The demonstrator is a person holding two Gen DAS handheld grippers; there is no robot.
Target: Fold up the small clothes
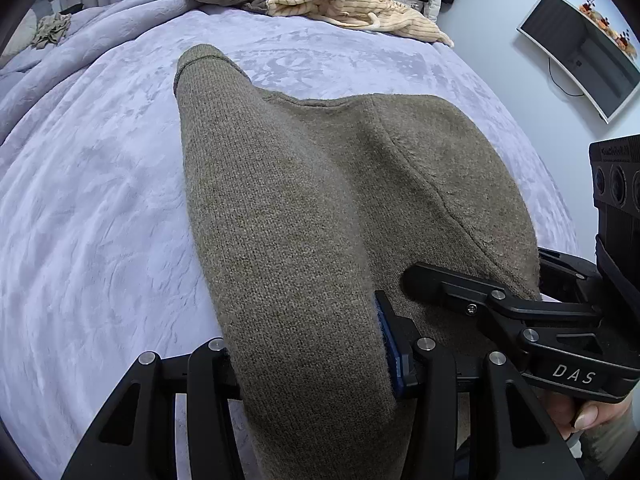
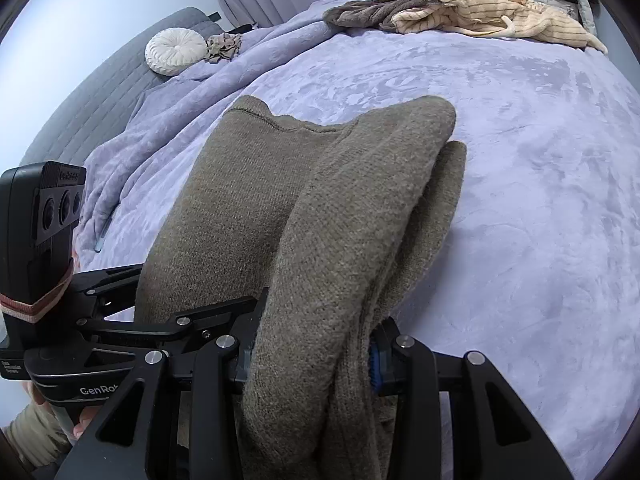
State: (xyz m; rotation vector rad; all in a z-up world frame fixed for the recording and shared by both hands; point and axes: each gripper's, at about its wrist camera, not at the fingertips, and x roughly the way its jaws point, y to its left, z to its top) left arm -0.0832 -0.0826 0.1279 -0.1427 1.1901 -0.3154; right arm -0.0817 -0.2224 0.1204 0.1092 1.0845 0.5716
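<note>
Sweater [image 1: 280, 208] is partway folded, both grippers, left [image 1: 312, 364] and right [image 2: 308, 364], each pinching its near edge; the pile of clothes [image 2: 460, 12] behind sits untouched on the bed [image 2: 520, 160].

Brightness: both views were evenly bright, with soft, cool, diffuse light.
Shadows: faint ones lay in the folds of the knit garment [image 1: 288, 216] ahead of the fingers; a soft one edged the bedspread [image 1: 100, 200] beside it.
Glare: small highlights sat on the metal pins behind the fingers.
Distortion: strong fisheye bowing curved the bed far ahead of the fingers; dark vignette filled the corners.
Focus: knit weave was crisp between the fingers; far clothes pile [image 2: 460, 12] looked softer.
</note>
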